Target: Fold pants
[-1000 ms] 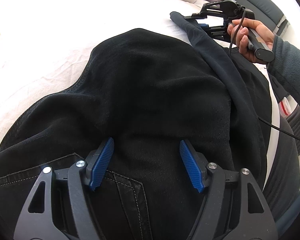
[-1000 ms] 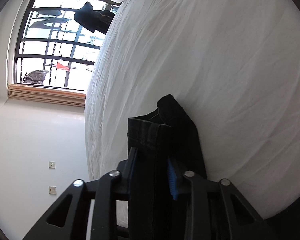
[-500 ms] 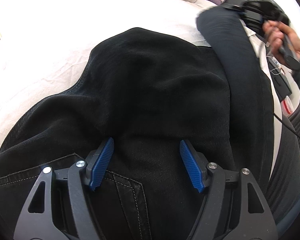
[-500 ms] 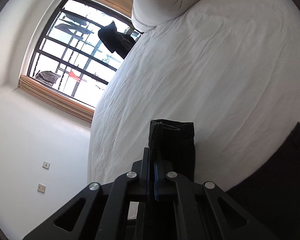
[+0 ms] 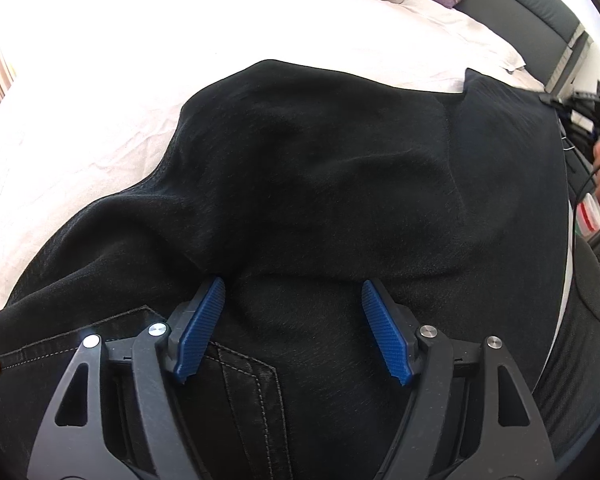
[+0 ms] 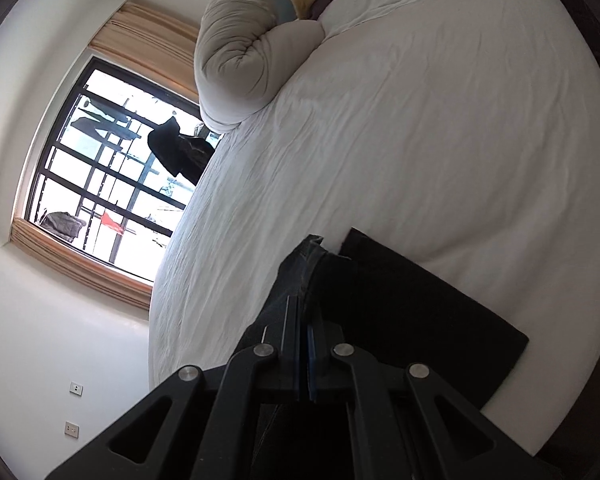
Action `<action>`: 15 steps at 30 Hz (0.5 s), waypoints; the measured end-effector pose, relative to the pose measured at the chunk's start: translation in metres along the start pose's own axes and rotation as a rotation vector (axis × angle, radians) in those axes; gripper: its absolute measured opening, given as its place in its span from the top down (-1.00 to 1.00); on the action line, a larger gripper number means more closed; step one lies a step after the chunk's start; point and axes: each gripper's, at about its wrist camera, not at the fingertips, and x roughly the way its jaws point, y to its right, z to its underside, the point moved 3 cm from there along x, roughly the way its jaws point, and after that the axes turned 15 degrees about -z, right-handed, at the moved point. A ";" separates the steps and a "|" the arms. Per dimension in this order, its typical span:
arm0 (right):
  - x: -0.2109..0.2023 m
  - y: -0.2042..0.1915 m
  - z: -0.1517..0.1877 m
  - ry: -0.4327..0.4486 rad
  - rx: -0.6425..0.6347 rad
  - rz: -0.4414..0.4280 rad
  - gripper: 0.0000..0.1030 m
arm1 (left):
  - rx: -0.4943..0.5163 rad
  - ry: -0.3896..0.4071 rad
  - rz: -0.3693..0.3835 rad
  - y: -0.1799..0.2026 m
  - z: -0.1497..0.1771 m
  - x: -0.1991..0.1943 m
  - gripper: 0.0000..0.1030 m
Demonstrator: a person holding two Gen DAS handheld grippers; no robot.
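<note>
White bed point(image 6: 420, 128) carries your black pants point(image 5: 320, 184). Only your right view shows the window point(image 6: 100, 184). Your left claw point(image 5: 292, 320) is widening, pads resting on the cloth near the waistband; your right claw point(image 6: 304, 344) pinches a pant-leg hem.

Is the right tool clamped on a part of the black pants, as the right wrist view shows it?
Yes, the right tool has its blue pads pressed together on a hem of the black pants.
</note>
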 end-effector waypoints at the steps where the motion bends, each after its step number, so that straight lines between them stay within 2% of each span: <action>1: -0.001 0.005 0.001 0.006 0.011 0.008 0.94 | 0.000 -0.002 -0.007 0.002 -0.001 -0.001 -0.41; 5: -0.006 0.017 0.007 0.035 0.026 0.033 0.94 | -0.005 -0.002 -0.022 0.011 -0.002 -0.003 -0.52; 9: -0.019 0.021 0.015 0.073 -0.020 0.050 0.94 | -0.007 0.007 -0.024 0.017 -0.002 -0.002 -0.58; 15: -0.021 0.063 0.025 0.066 0.106 0.148 0.94 | 0.001 0.023 -0.026 0.024 0.001 -0.003 -0.65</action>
